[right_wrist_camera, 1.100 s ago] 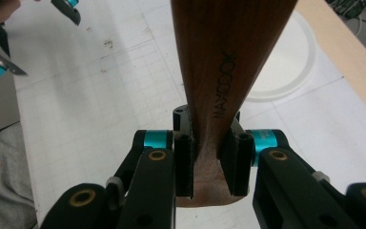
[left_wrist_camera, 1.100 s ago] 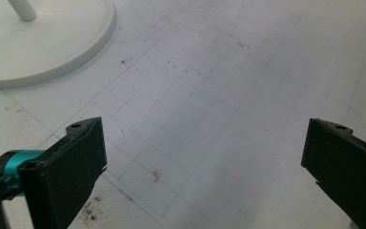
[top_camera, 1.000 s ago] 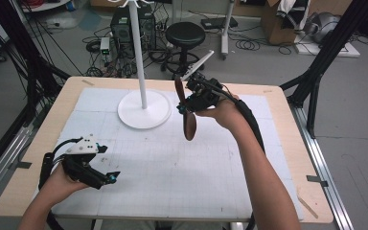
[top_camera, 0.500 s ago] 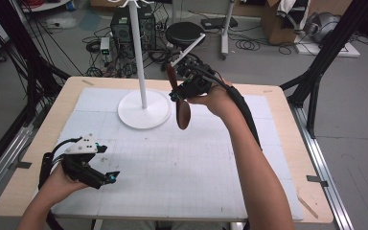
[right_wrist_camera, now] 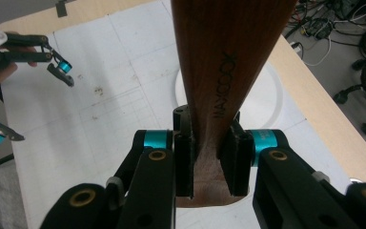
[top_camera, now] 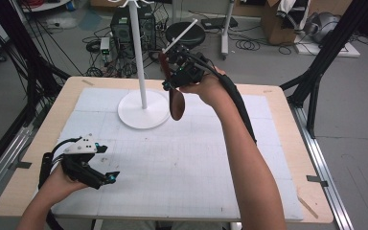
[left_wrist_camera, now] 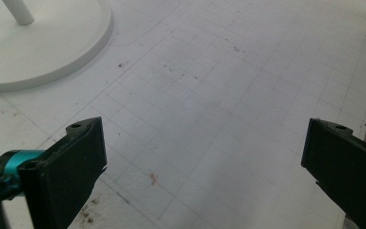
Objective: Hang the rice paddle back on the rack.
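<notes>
Right tongs [top_camera: 175, 79] clamped on the wooden spatula [top_camera: 176, 103], held up beside the white stand [top_camera: 143, 108]. Left tongs [top_camera: 103, 165] wide open, nothing gripped, low over the bench [top_camera: 278, 120].

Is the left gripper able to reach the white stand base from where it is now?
Probably yes. The left gripper is open and empty, and only bare mat lies between it and the white stand base. The right gripper, holding the wooden utensil, hangs beside that path.
</notes>
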A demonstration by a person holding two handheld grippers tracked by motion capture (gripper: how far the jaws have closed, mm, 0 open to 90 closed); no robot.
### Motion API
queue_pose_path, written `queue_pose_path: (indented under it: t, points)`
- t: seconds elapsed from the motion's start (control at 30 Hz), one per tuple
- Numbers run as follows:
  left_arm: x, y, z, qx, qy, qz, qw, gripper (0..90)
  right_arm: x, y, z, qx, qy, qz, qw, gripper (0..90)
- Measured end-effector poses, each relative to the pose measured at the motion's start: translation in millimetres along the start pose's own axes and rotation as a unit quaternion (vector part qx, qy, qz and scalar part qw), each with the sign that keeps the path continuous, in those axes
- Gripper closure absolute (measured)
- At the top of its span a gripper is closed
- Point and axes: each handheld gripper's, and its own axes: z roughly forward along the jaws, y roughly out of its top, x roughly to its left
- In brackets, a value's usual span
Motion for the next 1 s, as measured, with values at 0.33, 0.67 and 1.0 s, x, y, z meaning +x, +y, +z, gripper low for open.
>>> queue_pose_path:
  t: [0.33,0.67,1.0]
  points:
    - [-2.1,1.3,0.8,0.001,-0.002,0.002,1.0,1.8,-5.4,15.6,-6.3,0.0,-0.009,0.008,0.9999,78.2]
    - [-3.8,2.5,1.4,-0.001,-0.004,0.005,1.0,1.8,-11.4,32.1,-8.5,-0.004,-0.017,0.019,0.9997,78.3]
    - [-3.7,2.8,1.5,-0.001,-0.008,0.007,0.9999,1.8,-19.1,49.6,-11.3,-0.008,-0.023,0.027,0.9993,78.2]
